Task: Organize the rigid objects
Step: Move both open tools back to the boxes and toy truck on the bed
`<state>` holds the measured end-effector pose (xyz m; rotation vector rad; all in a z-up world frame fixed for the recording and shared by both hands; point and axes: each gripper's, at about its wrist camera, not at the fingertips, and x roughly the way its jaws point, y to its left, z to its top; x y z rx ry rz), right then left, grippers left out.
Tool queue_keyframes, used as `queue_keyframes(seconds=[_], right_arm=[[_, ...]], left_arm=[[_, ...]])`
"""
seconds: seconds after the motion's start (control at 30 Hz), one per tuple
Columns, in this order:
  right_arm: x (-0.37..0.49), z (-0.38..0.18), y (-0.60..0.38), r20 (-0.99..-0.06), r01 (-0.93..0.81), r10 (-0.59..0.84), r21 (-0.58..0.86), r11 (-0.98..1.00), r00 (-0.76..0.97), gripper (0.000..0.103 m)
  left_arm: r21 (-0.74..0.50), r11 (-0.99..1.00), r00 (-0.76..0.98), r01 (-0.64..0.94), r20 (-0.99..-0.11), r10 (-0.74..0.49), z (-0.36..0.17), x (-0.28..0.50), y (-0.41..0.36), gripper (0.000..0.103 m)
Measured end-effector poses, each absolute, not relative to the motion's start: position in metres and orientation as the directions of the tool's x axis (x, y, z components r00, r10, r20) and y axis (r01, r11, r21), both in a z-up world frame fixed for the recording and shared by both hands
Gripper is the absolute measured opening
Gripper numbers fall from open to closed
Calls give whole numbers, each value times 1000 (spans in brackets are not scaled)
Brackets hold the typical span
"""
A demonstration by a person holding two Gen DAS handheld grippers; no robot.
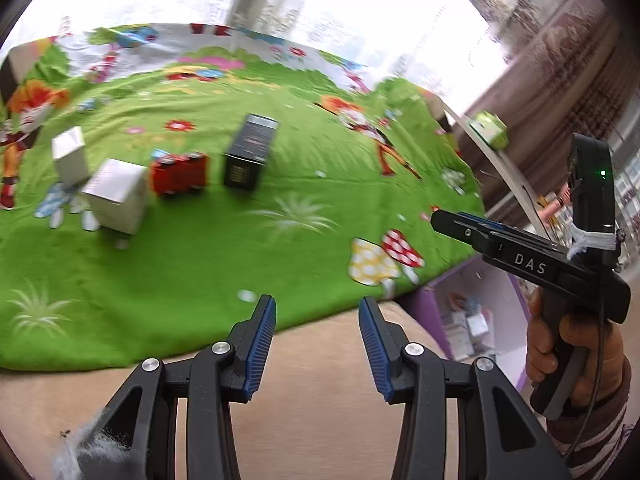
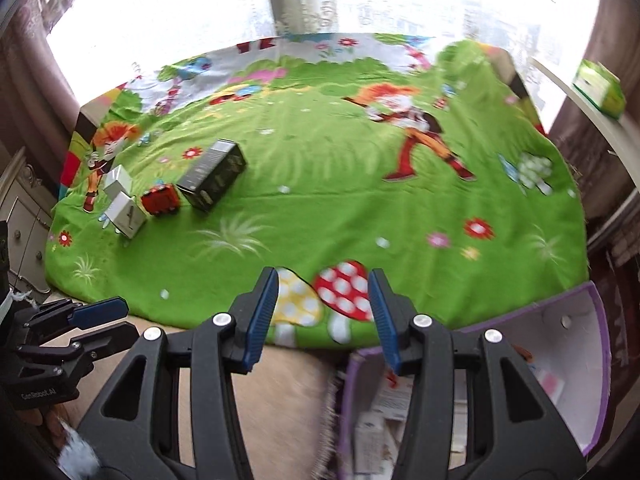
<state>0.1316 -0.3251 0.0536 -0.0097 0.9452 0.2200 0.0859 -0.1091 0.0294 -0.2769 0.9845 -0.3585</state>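
Several boxes stand in a row on the green cartoon blanket (image 1: 280, 184): a black box (image 1: 250, 152) (image 2: 212, 178), a red box (image 1: 180, 174) (image 2: 160, 200), a white box (image 1: 116, 196) (image 2: 126, 216) and a second white box (image 1: 70, 156) (image 2: 118, 180) behind it. My left gripper (image 1: 316, 344) is open and empty over the blanket's near edge, well short of the boxes. My right gripper (image 2: 324, 316) is open and empty, above the near edge beside a purple-rimmed box (image 2: 588, 360) that holds several small packages. The right gripper also shows in the left wrist view (image 1: 444, 220).
The blanket (image 2: 360, 200) covers a table in front of a bright window. A green box (image 1: 490, 130) (image 2: 600, 86) sits on a white shelf at the right. The purple-rimmed box (image 1: 472, 320) stands below the table's near right edge. Beige carpet lies beneath the grippers.
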Motion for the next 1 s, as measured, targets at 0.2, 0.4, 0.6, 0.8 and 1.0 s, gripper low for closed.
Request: queue_keyframes(seconds=[0.2,0.4,0.6,0.8,1.0], right_arm=[[155,50,-266,-803,-220,206,96,971,559,51],[181,43,-209,-812,-252,219,92,963,541,51],[205,33,-169,-823,-261,209,77,962,528,51],[216,22,-140,-829,-286,207,60,956,520,51],[230,17,-126,-835,-291,179,24,956,521,51]], left_arm=[[-342,939,566,24,-770,-295,30,102,-49,45],[-317,944,607,-87,-769,-202,31,124,-4,45],[-307,946,619,-105,-765,-180,25,140,13,45],[-321,942,635,-94,-749,-191,23,140,19,45],[-344,935,647,-85,-733,-210,23,140,25,45]])
